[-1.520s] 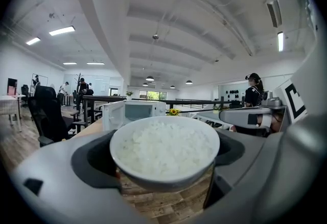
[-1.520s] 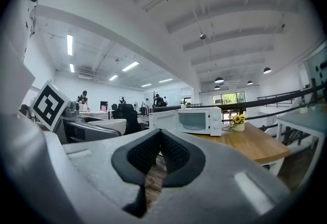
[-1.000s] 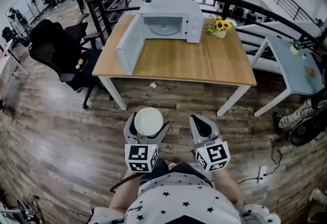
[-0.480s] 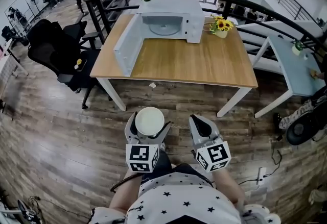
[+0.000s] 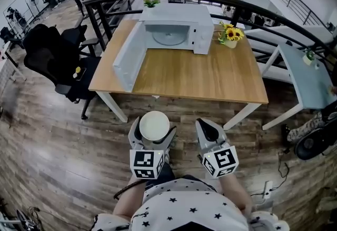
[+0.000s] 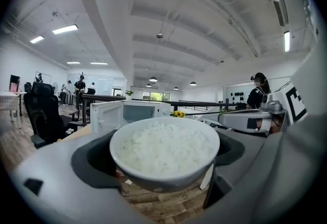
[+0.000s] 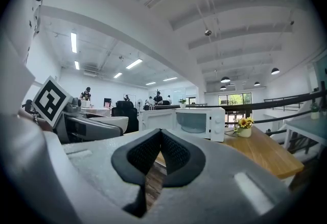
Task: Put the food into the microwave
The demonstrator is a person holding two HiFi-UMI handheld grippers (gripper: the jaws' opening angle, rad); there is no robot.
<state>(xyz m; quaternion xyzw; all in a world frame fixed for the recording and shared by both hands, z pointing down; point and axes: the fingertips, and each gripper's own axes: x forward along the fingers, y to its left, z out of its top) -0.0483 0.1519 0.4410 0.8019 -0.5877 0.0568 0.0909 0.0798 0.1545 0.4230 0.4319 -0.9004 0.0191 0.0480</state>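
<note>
Sunflowers (image 5: 231,33) in a pot at the far right corner of a wooden table (image 5: 210,74), black chairs (image 5: 50,53) off its left edge, a dark railing (image 5: 274,18) behind, a pale table (image 5: 310,82) to its right, a white scrap (image 5: 155,97) on the floor by its near edge.

microwave (image 5: 176,20) sits on the table's (image 5: 210,74) far edge, upper centre, flowers (image 5: 231,33) just right of it, chair (image 5: 46,53) at left. lower centre, bowl of rice (image 5: 154,126) between the left gripper's (image 5: 153,121) jaws; right gripper (image 5: 207,127) beside it.
</note>
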